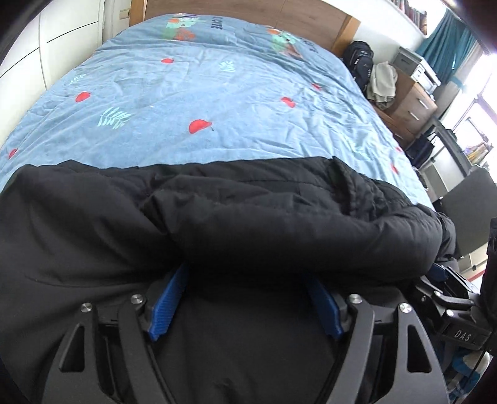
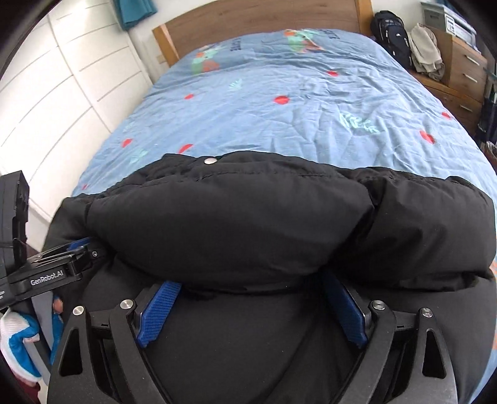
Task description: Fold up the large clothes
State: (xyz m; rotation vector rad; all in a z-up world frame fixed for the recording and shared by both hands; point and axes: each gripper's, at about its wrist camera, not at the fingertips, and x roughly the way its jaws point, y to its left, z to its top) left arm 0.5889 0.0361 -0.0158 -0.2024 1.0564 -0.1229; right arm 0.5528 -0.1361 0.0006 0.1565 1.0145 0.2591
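A large black padded jacket (image 1: 248, 217) lies across the near end of the bed, with a puffy fold rolled over toward me; it also fills the lower right wrist view (image 2: 248, 223), where a silver snap (image 2: 210, 161) shows at its far edge. My left gripper (image 1: 245, 273) has its blue fingers (image 1: 169, 298) spread wide, and their tips run under the fold, hidden. My right gripper (image 2: 251, 284) stands the same way, blue fingers (image 2: 160, 307) wide apart with tips under the fold. Each gripper shows at the other view's edge.
The bed has a blue cover (image 1: 202, 93) with red and green prints and a wooden headboard (image 2: 248, 18). White wardrobe doors (image 2: 62, 93) stand left. A black backpack (image 1: 360, 62), clothes and wooden drawers (image 1: 416, 105) stand right.
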